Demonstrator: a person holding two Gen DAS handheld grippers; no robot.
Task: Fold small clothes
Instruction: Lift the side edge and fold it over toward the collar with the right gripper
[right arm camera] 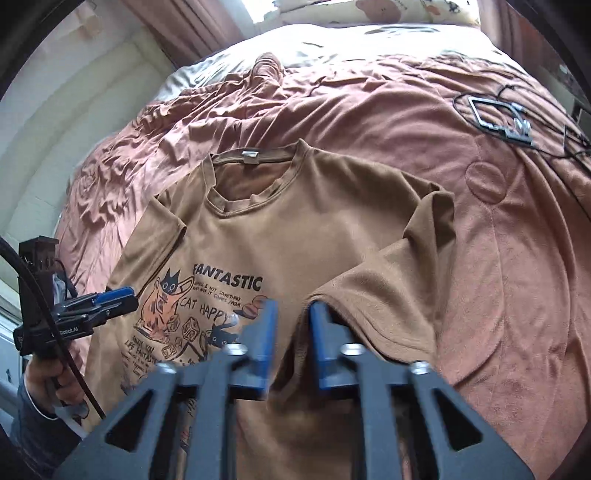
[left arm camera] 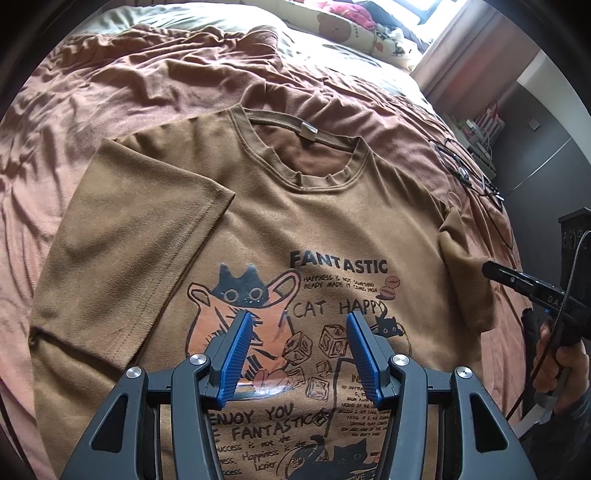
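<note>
A brown T-shirt with a cat print and the word FANTASTIC lies face up on the bed, collar away from me. My left gripper hovers over the print, jaws wide open with nothing between the pads. It also shows side-on at the shirt's left edge, left gripper. My right gripper stands open above the T-shirt, where the right sleeve lies bunched and turned inward; the pads do not press the cloth. From the left wrist view, the right gripper pokes in beside that sleeve.
A wrinkled rust-pink bedspread covers the bed. Dark cables and a small metal frame lie at the far right of it, the same cables. A bear-print pillow sits at the head. A person's hand holds the right handle.
</note>
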